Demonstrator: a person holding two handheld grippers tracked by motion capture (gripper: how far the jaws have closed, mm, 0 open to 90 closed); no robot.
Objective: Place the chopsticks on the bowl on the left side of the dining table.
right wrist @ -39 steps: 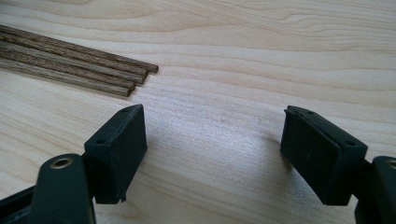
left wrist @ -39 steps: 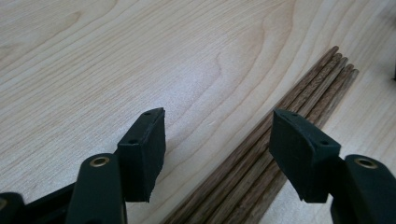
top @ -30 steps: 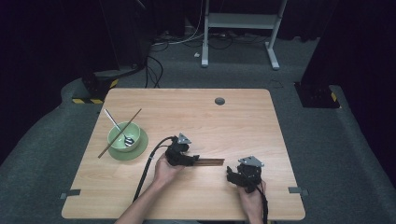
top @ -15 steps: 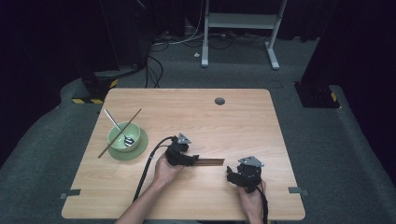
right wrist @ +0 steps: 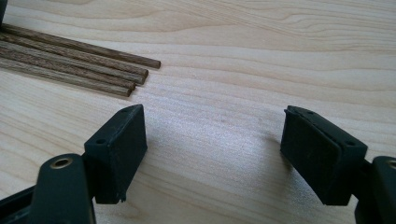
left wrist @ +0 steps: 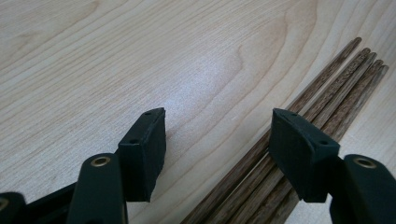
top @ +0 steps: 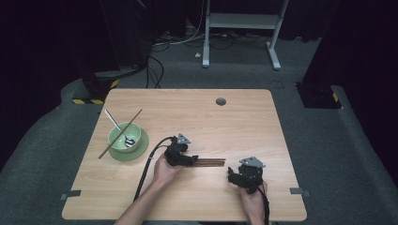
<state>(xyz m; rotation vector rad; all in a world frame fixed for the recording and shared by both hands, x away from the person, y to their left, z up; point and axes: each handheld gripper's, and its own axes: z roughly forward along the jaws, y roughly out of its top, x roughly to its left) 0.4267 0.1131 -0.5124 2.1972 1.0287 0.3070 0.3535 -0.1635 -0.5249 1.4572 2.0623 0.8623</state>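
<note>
Chopsticks (top: 209,162), a small bundle of dark wooden sticks, lie flat on the bench (top: 234,122) just below centre of the high view, long axis running left-right in that frame. Left gripper (top: 190,159) sits right at their left end; in the left gripper view the sticks (left wrist: 299,135) run diagonally from bottom centre to upper right, passing under the right-hand finger (left wrist: 299,158), w/ the other finger (left wrist: 144,149) over bare wood. Fingers stand wide apart, nothing clamped; can't tell if the one finger touches the sticks. Right gripper (top: 237,176) rests lower right of the bundle, near but clear of it; its own view puts the stick tips (right wrist: 135,77) at upper left, well off its gap. Its fingers also stand wide apart, holding nothing. So the left hand is the nearer one; I'd judge a pick needs the gap shifted sideways across the sticks' axis before closing. Farther out, at left, a green bowl (top: 123,133) on a saucer w/ a spoon (top: 117,127) in it and one more chopstick (top: 119,134) laid across the rim.
</note>
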